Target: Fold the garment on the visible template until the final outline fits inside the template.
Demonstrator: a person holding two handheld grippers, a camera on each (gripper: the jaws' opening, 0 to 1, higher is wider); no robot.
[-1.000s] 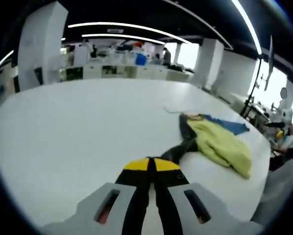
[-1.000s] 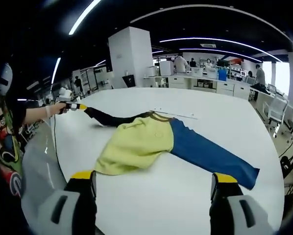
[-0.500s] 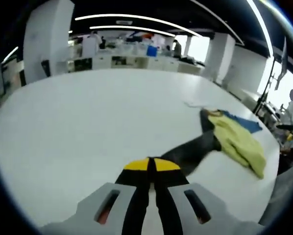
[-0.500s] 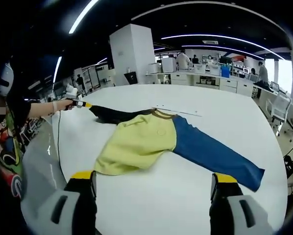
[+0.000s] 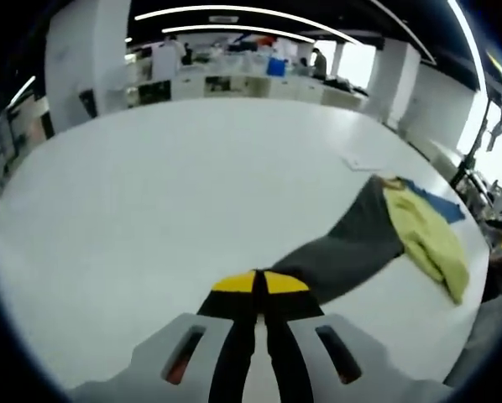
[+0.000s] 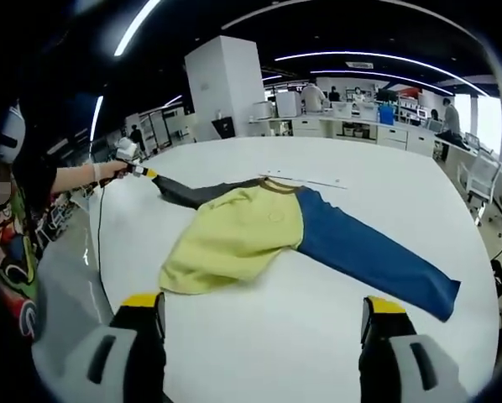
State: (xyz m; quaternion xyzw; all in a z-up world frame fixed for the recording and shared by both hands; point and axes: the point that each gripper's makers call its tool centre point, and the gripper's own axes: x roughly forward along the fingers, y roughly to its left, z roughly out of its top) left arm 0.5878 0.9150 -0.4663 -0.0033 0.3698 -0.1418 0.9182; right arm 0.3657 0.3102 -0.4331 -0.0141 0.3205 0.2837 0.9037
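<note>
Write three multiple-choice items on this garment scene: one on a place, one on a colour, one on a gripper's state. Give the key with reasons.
1. Where does the garment lie?
A. on the white table
B. on a chair
C. on the floor

2. What colour is the sleeve gripped by the left gripper?
A. red
B. dark grey
C. white

3. How do the right gripper's jaws stand?
A. shut on the blue sleeve
B. shut on nothing
C. open, apart

Key: 1 A, the yellow body spreads flat on the tabletop. 2 B, the dark grey sleeve runs from the closed jaws. 3 C, the yellow-tipped jaws stand wide apart, holding nothing.
</note>
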